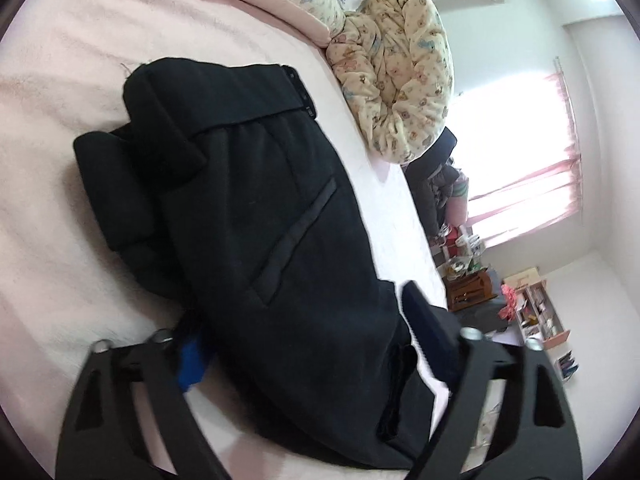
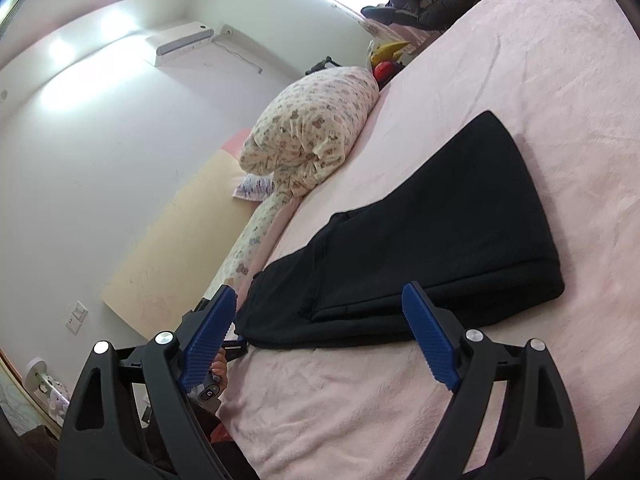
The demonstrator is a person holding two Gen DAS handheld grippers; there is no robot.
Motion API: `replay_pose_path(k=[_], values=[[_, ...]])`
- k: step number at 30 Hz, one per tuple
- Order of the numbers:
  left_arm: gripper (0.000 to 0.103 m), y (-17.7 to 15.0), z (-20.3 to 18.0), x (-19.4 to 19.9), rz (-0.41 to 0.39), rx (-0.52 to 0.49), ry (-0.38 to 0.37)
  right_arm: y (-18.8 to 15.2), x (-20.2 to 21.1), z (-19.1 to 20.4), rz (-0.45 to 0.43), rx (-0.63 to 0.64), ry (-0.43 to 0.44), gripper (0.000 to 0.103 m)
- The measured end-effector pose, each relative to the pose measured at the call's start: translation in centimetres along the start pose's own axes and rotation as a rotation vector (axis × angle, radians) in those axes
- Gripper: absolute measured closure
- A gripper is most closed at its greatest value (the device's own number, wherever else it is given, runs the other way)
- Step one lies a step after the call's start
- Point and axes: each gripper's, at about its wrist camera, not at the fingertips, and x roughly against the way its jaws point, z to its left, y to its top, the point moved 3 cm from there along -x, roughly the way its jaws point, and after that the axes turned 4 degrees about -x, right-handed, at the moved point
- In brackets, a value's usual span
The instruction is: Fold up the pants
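Note:
Black pants (image 1: 256,216) lie on the pink bed (image 1: 60,80), folded lengthwise, waistband toward the pillows. In the left wrist view my left gripper (image 1: 304,332) is open, its jaws wide apart with the pants fabric lying between them; the left blue pad (image 1: 192,364) is partly hidden under the cloth. In the right wrist view the pants (image 2: 432,248) stretch away as a long black strip. My right gripper (image 2: 320,324) is open and empty, hovering just above the near edge of the pants.
A rolled cream patterned quilt (image 1: 396,76) and pillows (image 2: 312,128) lie along the bed's far side. Dark clothes (image 2: 424,4) sit past the bed end. Shelves and clutter (image 1: 532,304) stand on the floor by the window.

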Motion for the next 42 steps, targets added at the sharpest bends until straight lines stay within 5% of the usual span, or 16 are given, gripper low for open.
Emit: replay_pose_path(k=[4, 11, 16, 19, 32, 42], values=[[0.040, 0.2, 0.4, -0.4, 0.038, -0.008, 0.034, -0.4, -1.1, 0.1, 0.031, 0.004, -0.018, 0.016], [0.039, 0.7, -0.2, -1.8, 0.042, 0.015, 0.134, -1.0, -1.8, -0.3, 0.040, -0.005, -0.041, 0.016], [0.071, 0.6, 1.1, -1.4, 0.013, 0.072, 0.137, -1.2, -2.2, -0.8, 0.048, -0.023, -0.050, 0.015], [0.079, 0.5, 1.2, -1.1, -0.001, 0.063, 0.124, -1.2, -2.3, -0.8, 0.048, -0.030, -0.049, 0.015], [0.086, 0.9, -7.1, 0.6, -0.035, -0.226, 0.248, 0.0, -0.4, -0.7, -0.018, -0.076, 0.002, 0.014], [0.087, -2.5, -19.1, 0.5, -0.078, -0.571, 0.367, 2.5, 4.0, -0.6, -0.158, -0.134, 0.085, 0.014]])
